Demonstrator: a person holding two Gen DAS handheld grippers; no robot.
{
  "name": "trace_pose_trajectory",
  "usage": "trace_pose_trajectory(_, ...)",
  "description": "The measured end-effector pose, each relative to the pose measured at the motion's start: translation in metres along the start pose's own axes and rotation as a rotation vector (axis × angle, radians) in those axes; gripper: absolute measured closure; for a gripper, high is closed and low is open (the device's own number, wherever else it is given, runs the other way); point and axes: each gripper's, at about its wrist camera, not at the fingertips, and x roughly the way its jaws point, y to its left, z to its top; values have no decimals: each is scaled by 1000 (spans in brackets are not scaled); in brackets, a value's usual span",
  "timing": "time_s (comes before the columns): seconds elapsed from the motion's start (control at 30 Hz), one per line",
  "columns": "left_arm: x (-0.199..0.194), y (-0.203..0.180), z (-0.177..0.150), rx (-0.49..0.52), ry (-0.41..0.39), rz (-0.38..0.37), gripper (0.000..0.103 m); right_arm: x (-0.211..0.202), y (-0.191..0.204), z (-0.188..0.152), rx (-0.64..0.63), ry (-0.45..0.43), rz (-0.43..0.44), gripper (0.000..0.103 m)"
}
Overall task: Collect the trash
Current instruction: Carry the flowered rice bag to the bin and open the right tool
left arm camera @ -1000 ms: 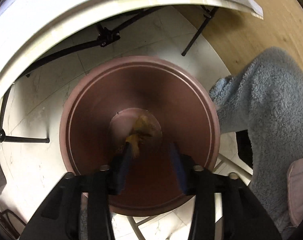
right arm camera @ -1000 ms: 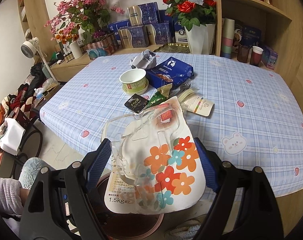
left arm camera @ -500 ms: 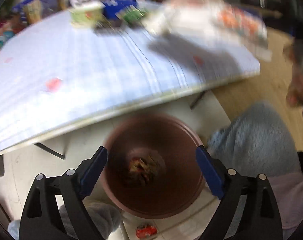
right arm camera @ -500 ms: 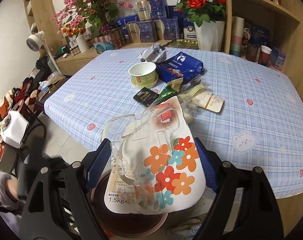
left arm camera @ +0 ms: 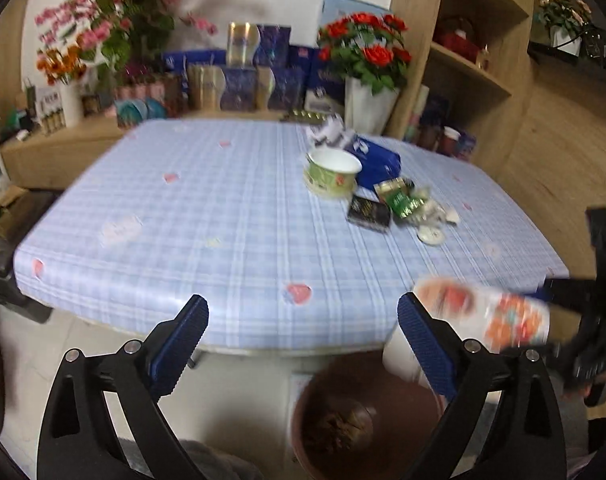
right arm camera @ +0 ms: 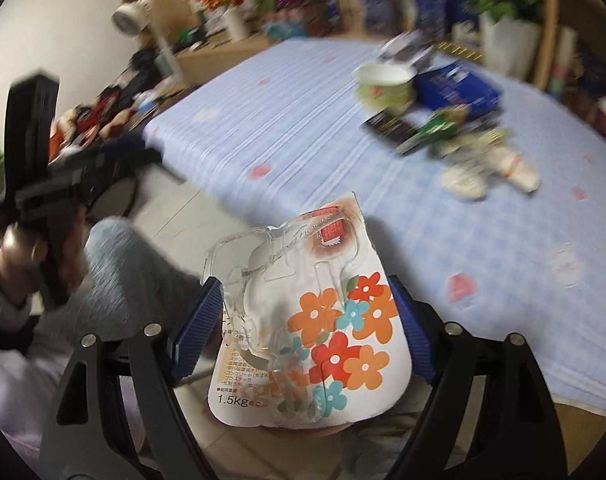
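Observation:
My left gripper (left arm camera: 303,344) is open and empty, raised in front of the table edge. Below it the brown round bin (left arm camera: 367,420) stands on the floor with some trash at its bottom. My right gripper (right arm camera: 303,328) holds a flowered plastic blister package (right arm camera: 323,328) between its blue pads; the package (left arm camera: 483,312) also shows blurred in the left wrist view, above the bin. More trash lies on the table (left arm camera: 223,220): a green paper bowl (left arm camera: 331,172), a black packet (left arm camera: 369,212), a green wrapper (left arm camera: 403,200), a blue bag (left arm camera: 377,160), white scraps (left arm camera: 431,234).
The table has a blue checked cloth; its edge (right arm camera: 207,184) is near the bin. Flower vases (left arm camera: 367,100) and boxes stand behind it, wooden shelves (left arm camera: 471,60) to the right. The person's fuzzy grey leg (right arm camera: 123,272) is beside the bin.
My left gripper opened, dropped its piece into the bin, then rose and tilted up toward the table. My right gripper swung left with the package in it.

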Motion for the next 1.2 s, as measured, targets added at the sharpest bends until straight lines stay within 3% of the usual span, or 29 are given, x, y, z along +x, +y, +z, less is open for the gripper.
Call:
trace_pose_trajectory(0.2,-4,8,-4,-12,1,1,10,42,5,-19,17,142,70,22)
trace_pose_trajectory(0.4,-6,18,-8,-51,6,3,10,79,9,-40,8,267,72,22)
trace_pose_trajectory(0.9,-4,23,-8,-71,28,11,10,126,1,-66,50,380,50,19)
trace_pose_trajectory(1.0,-3,24,-8,-74,32,9,10,137,0,-72,56,419,38,8)
trace_pose_trajectory(1.2,-3,21,-9,-65,37,10,10,128,-8,-68,118,384,11,6)
